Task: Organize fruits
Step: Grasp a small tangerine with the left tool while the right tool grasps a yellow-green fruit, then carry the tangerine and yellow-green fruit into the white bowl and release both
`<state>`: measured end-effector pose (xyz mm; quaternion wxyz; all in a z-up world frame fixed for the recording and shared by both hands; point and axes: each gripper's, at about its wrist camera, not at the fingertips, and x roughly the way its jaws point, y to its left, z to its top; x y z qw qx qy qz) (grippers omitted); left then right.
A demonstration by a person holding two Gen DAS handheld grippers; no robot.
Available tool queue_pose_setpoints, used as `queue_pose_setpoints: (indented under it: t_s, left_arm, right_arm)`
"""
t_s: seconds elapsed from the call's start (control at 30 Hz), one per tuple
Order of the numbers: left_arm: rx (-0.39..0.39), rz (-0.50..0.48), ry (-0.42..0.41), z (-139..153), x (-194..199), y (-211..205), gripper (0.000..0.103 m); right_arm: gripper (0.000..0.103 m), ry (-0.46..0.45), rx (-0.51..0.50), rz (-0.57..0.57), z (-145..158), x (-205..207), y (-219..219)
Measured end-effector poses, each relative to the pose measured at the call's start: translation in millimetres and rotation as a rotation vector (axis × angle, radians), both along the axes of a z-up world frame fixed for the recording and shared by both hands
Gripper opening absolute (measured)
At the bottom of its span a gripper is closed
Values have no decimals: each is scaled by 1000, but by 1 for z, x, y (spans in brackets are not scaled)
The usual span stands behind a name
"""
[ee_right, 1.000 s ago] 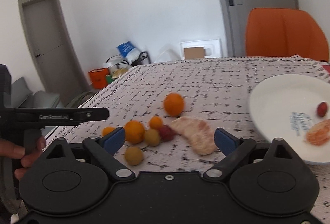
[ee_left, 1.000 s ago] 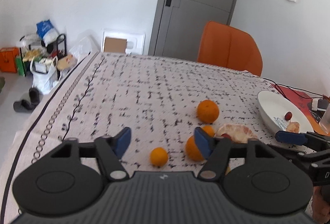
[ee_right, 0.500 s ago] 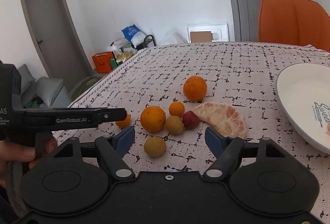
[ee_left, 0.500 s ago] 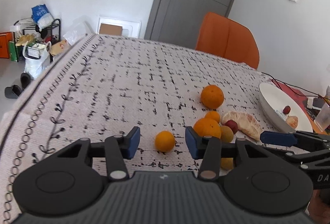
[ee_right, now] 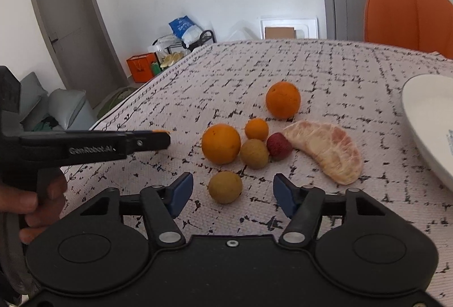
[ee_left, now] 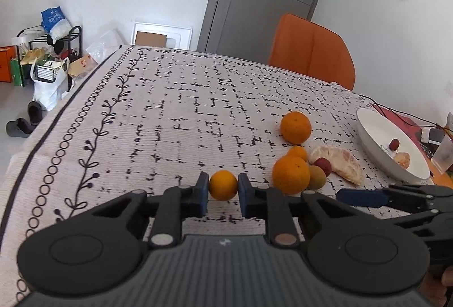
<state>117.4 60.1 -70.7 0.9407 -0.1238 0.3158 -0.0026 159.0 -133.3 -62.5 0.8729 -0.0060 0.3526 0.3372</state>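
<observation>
My left gripper point(ee_left: 223, 189) is shut on a small orange mandarin point(ee_left: 223, 184) on the tablecloth; the pads touch both its sides. To its right lie a large orange point(ee_left: 290, 175), a far orange point(ee_left: 295, 127), a small mandarin point(ee_left: 297, 153), a brown longan point(ee_left: 316, 177), a red lychee point(ee_left: 322, 165) and a peeled pomelo segment point(ee_left: 339, 162). My right gripper point(ee_right: 232, 191) is open, its pads on either side of another brown longan point(ee_right: 225, 186). The white plate point(ee_left: 376, 145) at the right holds a red lychee and an orange piece.
The patterned tablecloth point(ee_left: 170, 114) covers the table; its left edge drops off to the floor. An orange chair point(ee_left: 311, 52) stands behind the table. A glass point(ee_left: 446, 152) and cables lie beyond the plate. The left gripper also shows in the right wrist view point(ee_right: 164, 138).
My left gripper has moved forward and closed on the small mandarin. My right gripper has moved left and closer, bringing the near longan between its open pads.
</observation>
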Motion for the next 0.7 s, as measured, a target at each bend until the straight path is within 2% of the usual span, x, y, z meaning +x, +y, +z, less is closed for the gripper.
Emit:
queue_pose_setpoints:
  t_s: [0.03, 0.07, 0.37, 0.7]
  left_arm:
    - [0, 1, 1, 1, -1, 0, 20]
    - [0, 1, 2, 1, -1, 1, 20]
    - [4, -29, -36, 13, 4, -9, 20]
    - [7, -113, -63, 25, 18, -47, 20]
  right_arm:
    - [37, 8, 0, 9, -2, 1, 1]
    - [26, 0, -5, 8, -3, 0, 3]
    - [25, -3, 12, -29, 5, 2, -5]
    - [25, -70, 26, -153, 20, 0, -47]
